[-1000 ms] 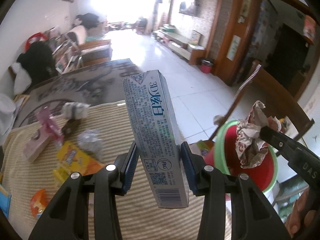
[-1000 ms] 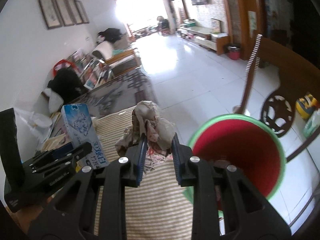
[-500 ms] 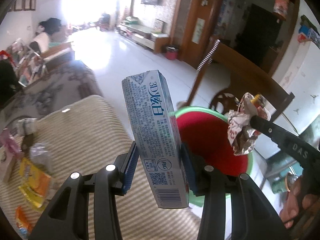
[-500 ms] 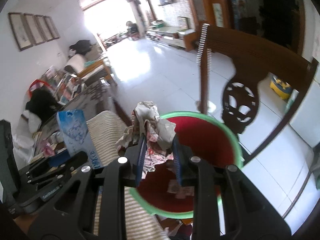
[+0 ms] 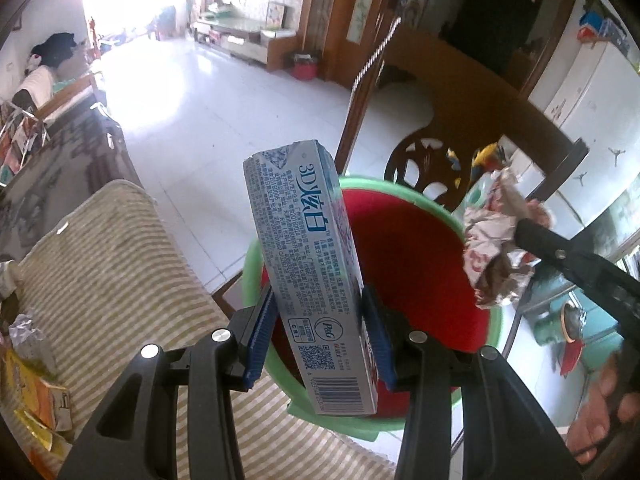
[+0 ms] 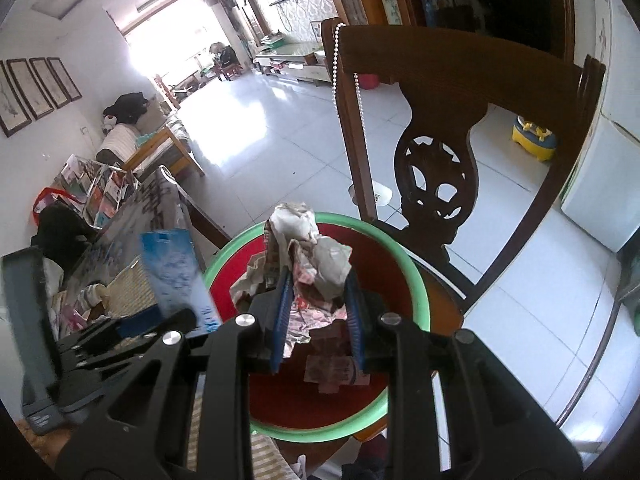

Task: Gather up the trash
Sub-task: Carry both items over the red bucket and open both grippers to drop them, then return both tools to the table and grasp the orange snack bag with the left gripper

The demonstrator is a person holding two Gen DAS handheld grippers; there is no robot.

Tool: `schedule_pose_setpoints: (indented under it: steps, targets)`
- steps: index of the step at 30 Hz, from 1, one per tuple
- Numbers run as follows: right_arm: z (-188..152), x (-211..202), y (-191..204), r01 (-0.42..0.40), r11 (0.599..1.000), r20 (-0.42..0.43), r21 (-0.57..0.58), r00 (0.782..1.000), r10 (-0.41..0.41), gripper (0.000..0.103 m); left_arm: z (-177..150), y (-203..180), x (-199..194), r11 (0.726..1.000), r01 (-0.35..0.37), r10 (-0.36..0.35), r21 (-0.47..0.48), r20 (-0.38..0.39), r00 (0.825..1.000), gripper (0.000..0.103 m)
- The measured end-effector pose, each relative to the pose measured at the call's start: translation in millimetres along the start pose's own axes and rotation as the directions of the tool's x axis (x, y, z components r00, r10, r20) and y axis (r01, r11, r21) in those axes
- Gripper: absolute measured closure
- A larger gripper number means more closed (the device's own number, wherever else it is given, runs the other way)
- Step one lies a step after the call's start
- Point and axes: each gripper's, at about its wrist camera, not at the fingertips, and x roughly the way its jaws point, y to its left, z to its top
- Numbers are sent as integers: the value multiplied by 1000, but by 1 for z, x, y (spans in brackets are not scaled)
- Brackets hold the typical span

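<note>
My left gripper (image 5: 318,334) is shut on a blue and white toothpaste box (image 5: 304,264), held upright over the near rim of a red bin with a green rim (image 5: 408,248). My right gripper (image 6: 316,320) is shut on a crumpled paper wrapper (image 6: 310,254) and holds it above the bin's opening (image 6: 416,280). The wrapper (image 5: 494,248) and right gripper also show at the right of the left wrist view. The toothpaste box (image 6: 176,276) and the left gripper show at the left of the right wrist view. A scrap of paper (image 6: 334,372) lies inside the bin.
A striped tablecloth (image 5: 112,280) covers the table left of the bin, with yellow and orange packets (image 5: 28,396) and foil litter (image 5: 26,328) at its left edge. A dark wooden chair (image 6: 440,184) stands right behind the bin. White tiled floor lies beyond.
Both grippers have swung right from over the table until they are over the bin, each keeping its hold. The bin now fills the centre of both views.
</note>
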Motion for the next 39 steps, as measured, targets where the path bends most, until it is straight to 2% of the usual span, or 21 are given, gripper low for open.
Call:
schedule_pose_setpoints:
  steps: [4, 6, 7, 8, 9, 14, 15, 16, 17, 18, 29, 31, 35, 39]
  targets:
    - [-2, -2, -4, 4, 1000, -6, -4, 1000, -4, 78, 3, -11, 12, 999, 10, -9, 40, -35, 999, 62]
    - [-2, -4, -11, 10, 1000, -3, 16, 1000, -10, 78, 5, -16, 14, 998, 19, -17, 52, -42, 999, 58]
    - [-2, -5, -12, 14, 1000, -2, 22, 1000, -13, 78, 6, -17, 15, 998, 22, -20, 50, -43, 999, 54]
    - [-1, -6, -15, 19, 999, 2, 33, 1000, -19, 78, 6, -17, 15, 999, 26, -25, 45, -40, 999, 40]
    - [-1, -7, -16, 22, 999, 4, 38, 1000, -22, 78, 6, -16, 12, 999, 30, -29, 38, -29, 999, 35]
    - [0, -4, -10, 15, 1000, 9, 25, 1000, -15, 77, 7, -8, -4, 999, 11, -12, 45, 23, 1000, 31]
    - [-1, -2, -7, 9, 1000, 5, 16, 1000, -9, 74, 6, -5, -12, 999, 5, -7, 47, 44, 999, 29]
    - [-1, 4, -3, 4, 1000, -13, 3, 1000, -4, 58, 5, 0, -18, 999, 0, -3, 45, 60, 998, 27]
    - [-2, 7, 0, 13, 1000, -22, 0, 1000, -13, 46, 4, 4, -25, 999, -7, 4, 41, 79, 997, 25]
    - [-4, 8, 2, 24, 1000, -17, 4, 1000, -24, 37, 4, 7, -29, 999, -12, 9, 35, 90, 996, 25]
    - [-12, 0, 49, -7, 1000, 15, -18, 1000, 7, 36, -28, 67, -76, 994, -52, 67, -92, 162, 985, 25]
    - [-14, -3, 62, -20, 999, 24, -29, 1000, 21, 33, -39, 81, -89, 991, -60, 81, -120, 182, 980, 25]
    - [-23, -5, 95, -59, 997, 26, -54, 998, 60, 28, -64, 113, -112, 980, -100, 136, -172, 212, 968, 25]
    - [-42, 4, 141, -101, 989, -17, -107, 995, 100, 26, -97, 152, -131, 961, -133, 186, -245, 210, 960, 25]
